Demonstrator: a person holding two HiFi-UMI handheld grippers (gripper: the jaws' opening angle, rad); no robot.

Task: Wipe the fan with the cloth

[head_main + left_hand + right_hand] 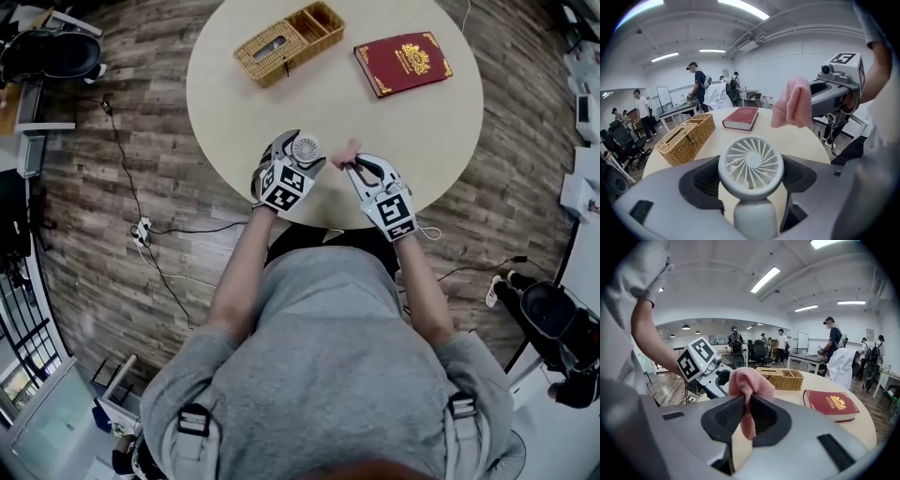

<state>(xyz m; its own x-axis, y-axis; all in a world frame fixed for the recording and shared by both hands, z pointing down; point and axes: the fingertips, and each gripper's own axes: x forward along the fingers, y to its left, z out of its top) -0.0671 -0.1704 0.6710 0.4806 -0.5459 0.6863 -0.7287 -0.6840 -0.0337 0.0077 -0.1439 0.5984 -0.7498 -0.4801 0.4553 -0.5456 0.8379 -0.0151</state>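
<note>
A small white fan [750,163] is being clamped in the left gripper's [300,155] jaws over the table's [422,141] near edge; a pink cloth [749,380] is being pinched by the right gripper [745,404] beside it.

Handle of fan [750,168]: lower end is cut by frame edge. Clamped fold of cloth [750,380]: hidden inside right gripper [745,401]. Print on book [402,63]: illegible.

No words can be read from here. The red book [403,63] on the surface [234,103] has gold stamping on its cover, too small and blurred to make out.
</note>
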